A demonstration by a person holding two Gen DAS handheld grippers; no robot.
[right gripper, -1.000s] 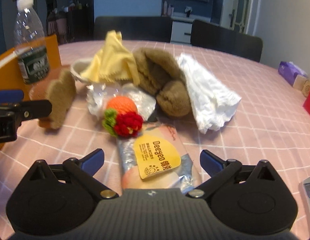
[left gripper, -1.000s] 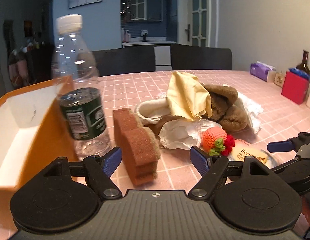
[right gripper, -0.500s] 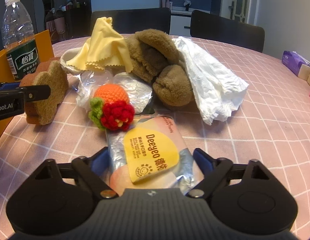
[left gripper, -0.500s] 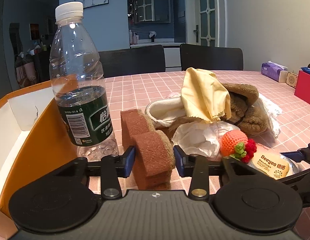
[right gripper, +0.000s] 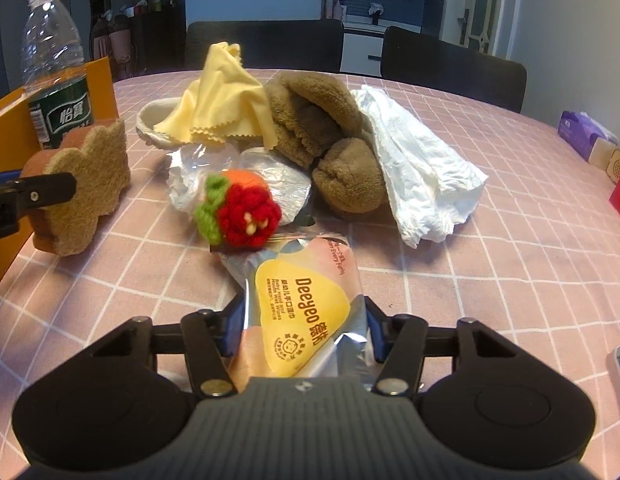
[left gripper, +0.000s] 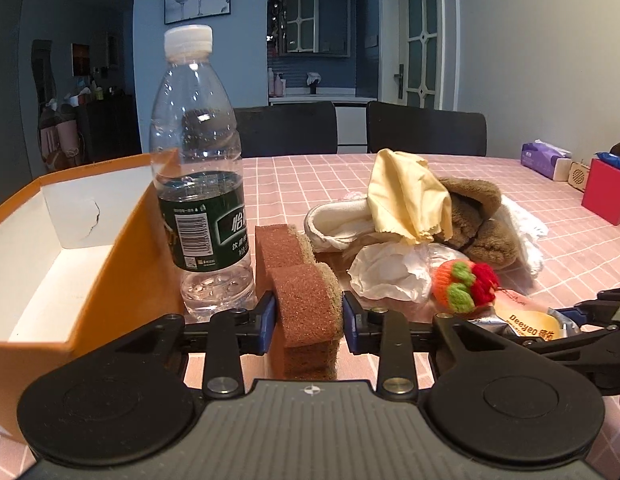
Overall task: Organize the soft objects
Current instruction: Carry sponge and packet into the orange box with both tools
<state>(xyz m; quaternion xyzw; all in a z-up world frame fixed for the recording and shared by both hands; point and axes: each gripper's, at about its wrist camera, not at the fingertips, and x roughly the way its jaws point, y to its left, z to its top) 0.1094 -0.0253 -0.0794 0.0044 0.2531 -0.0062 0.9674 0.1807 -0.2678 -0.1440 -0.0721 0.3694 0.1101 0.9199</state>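
My left gripper (left gripper: 309, 322) is shut on a brown sponge (left gripper: 306, 300), which also shows at the left of the right wrist view (right gripper: 84, 188). My right gripper (right gripper: 304, 330) is shut on a foil wet-wipes packet (right gripper: 302, 320) with a yellow label; the packet also shows in the left wrist view (left gripper: 526, 322). Behind lies a pile: a crocheted orange and red toy (right gripper: 240, 210), a yellow cloth (right gripper: 222, 96), a brown plush (right gripper: 326, 136), a white cloth (right gripper: 422, 168) and crumpled plastic (left gripper: 386, 272).
An open orange box (left gripper: 110, 248) with a white inside stands at the left. A water bottle (left gripper: 198, 184) stands between the box and the sponge. A purple tissue pack (left gripper: 544, 160) and a red box (left gripper: 608, 196) sit at the far right. Dark chairs stand behind the pink checked table (right gripper: 510, 240).
Both grippers went from open to shut: the left closed on the sponge, the right on the wipes packet. Both have moved in closer to their objects.
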